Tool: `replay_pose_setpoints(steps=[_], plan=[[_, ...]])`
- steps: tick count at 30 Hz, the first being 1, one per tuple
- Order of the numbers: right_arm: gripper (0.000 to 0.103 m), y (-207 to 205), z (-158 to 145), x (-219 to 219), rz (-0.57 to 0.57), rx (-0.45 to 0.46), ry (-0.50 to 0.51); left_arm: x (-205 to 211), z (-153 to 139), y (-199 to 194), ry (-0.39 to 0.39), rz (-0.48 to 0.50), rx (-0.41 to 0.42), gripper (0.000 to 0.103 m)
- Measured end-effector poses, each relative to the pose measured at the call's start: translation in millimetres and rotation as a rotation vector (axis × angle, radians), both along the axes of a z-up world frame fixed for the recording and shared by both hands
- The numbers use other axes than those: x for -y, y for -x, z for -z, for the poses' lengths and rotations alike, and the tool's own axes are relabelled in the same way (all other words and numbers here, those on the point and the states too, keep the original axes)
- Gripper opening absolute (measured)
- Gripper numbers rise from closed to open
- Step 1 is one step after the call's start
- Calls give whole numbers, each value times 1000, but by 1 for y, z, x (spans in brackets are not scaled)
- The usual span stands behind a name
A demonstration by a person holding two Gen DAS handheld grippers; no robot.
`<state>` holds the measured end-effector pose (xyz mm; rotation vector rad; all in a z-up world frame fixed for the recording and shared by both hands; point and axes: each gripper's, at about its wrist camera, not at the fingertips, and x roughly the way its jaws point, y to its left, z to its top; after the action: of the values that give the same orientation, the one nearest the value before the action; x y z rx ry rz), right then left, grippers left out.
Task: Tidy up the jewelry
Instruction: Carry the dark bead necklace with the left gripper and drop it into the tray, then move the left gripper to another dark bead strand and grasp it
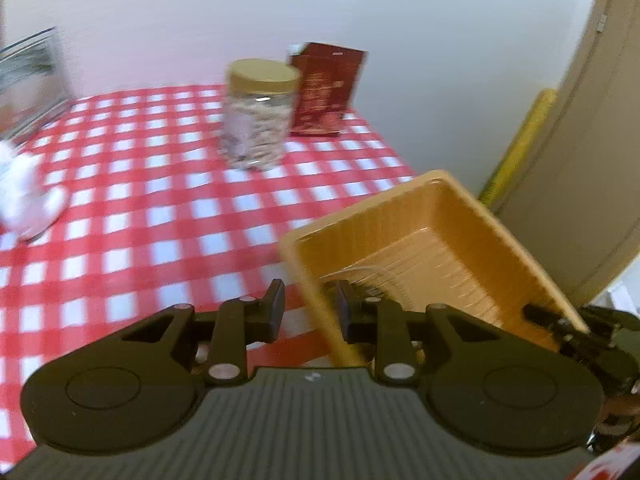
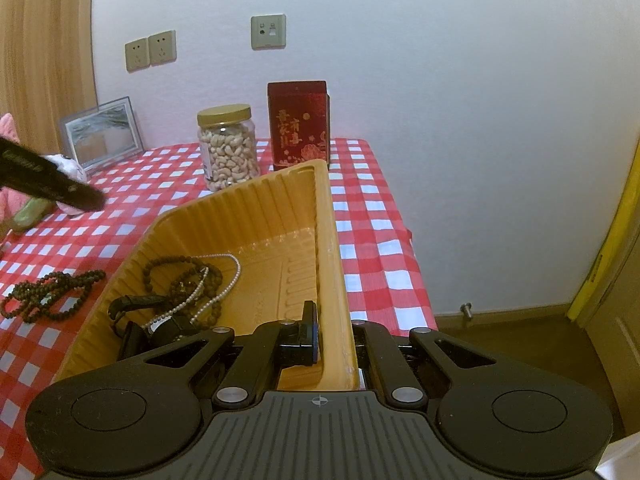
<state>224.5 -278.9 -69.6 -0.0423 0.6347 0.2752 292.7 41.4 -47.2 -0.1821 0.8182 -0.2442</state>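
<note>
A yellow plastic tray (image 2: 280, 216) is tilted up off the red checked table. My right gripper (image 2: 334, 340) is shut on the tray's right wall. Inside lie a brown bead bracelet (image 2: 176, 276), a pearl necklace (image 2: 224, 284) and a black watch (image 2: 140, 312). A dark bead necklace (image 2: 48, 292) lies on the cloth left of the tray. In the left wrist view my left gripper (image 1: 310, 314) straddles the tray's (image 1: 432, 232) left wall, jaws partly closed; the view is blurred and I cannot tell whether the pads touch it.
A jar of cashews (image 2: 228, 148) and a red tin (image 2: 300, 124) stand at the back of the table (image 2: 372, 216). A picture frame (image 2: 100, 136) and a pink and white soft toy (image 2: 60, 184) are at the left. The table's right edge is beside the tray.
</note>
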Motion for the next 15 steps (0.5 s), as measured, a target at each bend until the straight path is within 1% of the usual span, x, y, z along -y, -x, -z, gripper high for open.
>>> replay_pose_setpoints(steps=[9, 15], plan=[[4, -4, 0, 1, -5, 2, 3, -64, 20, 42, -69, -164, -84, 24], [4, -5, -1, 1, -6, 3, 6, -98, 36, 73, -121, -250, -133, 24]])
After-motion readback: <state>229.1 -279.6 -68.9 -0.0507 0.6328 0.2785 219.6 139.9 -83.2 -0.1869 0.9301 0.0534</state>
